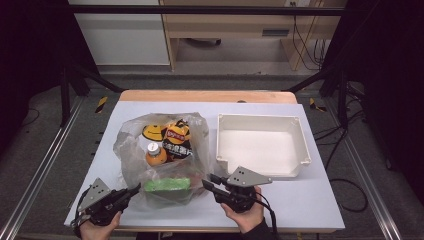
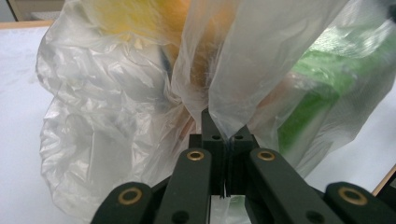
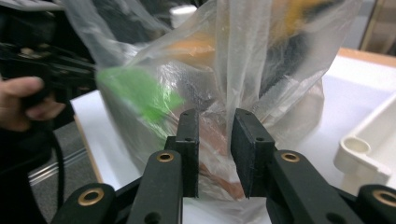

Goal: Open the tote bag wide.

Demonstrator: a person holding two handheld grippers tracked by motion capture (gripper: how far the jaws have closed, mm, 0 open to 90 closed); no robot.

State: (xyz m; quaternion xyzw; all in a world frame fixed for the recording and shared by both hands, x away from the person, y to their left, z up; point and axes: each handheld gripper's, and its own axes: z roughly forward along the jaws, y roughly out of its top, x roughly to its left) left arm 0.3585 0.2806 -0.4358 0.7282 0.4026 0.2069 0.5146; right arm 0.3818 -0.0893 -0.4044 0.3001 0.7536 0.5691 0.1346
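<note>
- On the pale table [image 1: 320, 200], a clear plastic bag [image 1: 131, 150] lay left of the middle, its mouth toward the person's edge.
- Inside the bag sat an orange bottle [image 1: 156, 155] with a white cap, a dark snack packet [image 1: 178, 142] just behind it, a yellow round item [image 1: 153, 132] at the far end and a green pack [image 1: 167, 184] nearest the person.
- The left gripper [image 1: 134, 189] was at the bag's near-left corner; in the left gripper view its jaws stood closed, pinching a fold of the bag's film [image 2: 224, 93] between them.
- The right gripper [image 1: 209, 182] was at the bag's near-right edge, just beside the green pack.
- In the right gripper view its jaws stood parted, with a hanging pleat of the bag [image 3: 240, 70] above the gap and the pads not pressing on it; the film looked blurred there.
- A white tray [image 1: 300, 140] stood to the right of the bag, near it but apart, with bare walls and floor.
- The person's left hand [image 3: 21, 100] showed in the right gripper view, wrapped around the other gripper's body.
</note>
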